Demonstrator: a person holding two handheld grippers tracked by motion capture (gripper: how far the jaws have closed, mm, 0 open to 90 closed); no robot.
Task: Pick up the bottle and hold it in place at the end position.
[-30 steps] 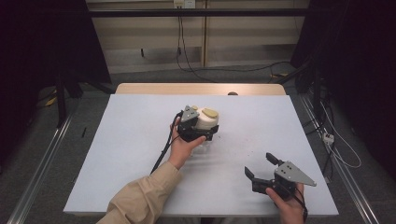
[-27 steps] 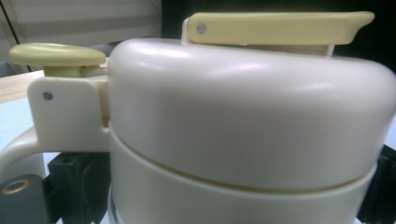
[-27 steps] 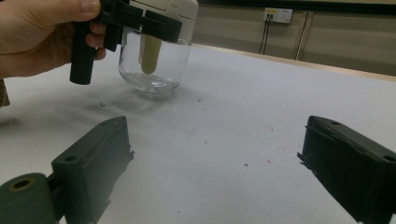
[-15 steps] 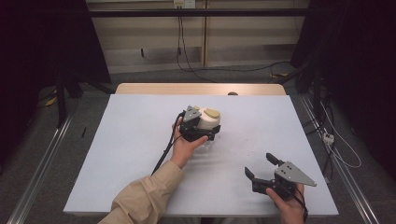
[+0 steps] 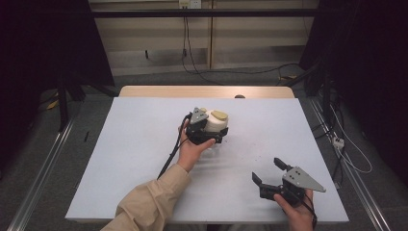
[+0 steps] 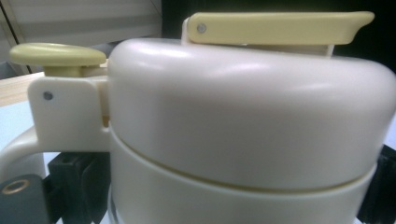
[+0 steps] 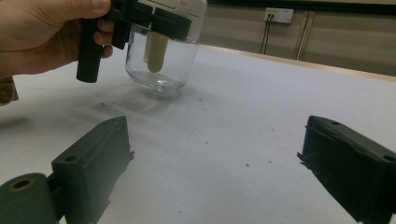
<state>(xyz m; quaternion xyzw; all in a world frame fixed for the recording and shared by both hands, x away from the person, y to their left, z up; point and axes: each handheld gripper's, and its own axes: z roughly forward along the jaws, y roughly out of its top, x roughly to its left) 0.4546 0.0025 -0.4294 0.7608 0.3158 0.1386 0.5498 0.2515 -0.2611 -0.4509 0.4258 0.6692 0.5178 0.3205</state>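
Nothing has shifted: left claw (image 5: 208, 133) stays clenched round the cream-lidded glass jar (image 5: 215, 126) mid-tabletop (image 5: 144, 125), steadying it, while right claw (image 5: 271, 174) waits released near the front edge.

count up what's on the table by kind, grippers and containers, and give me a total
Grippers: 2, the left gripper clamped around the jar, the right gripper with jaws apart.
Containers: 1, a glass jar with cream lid.
Total: 3
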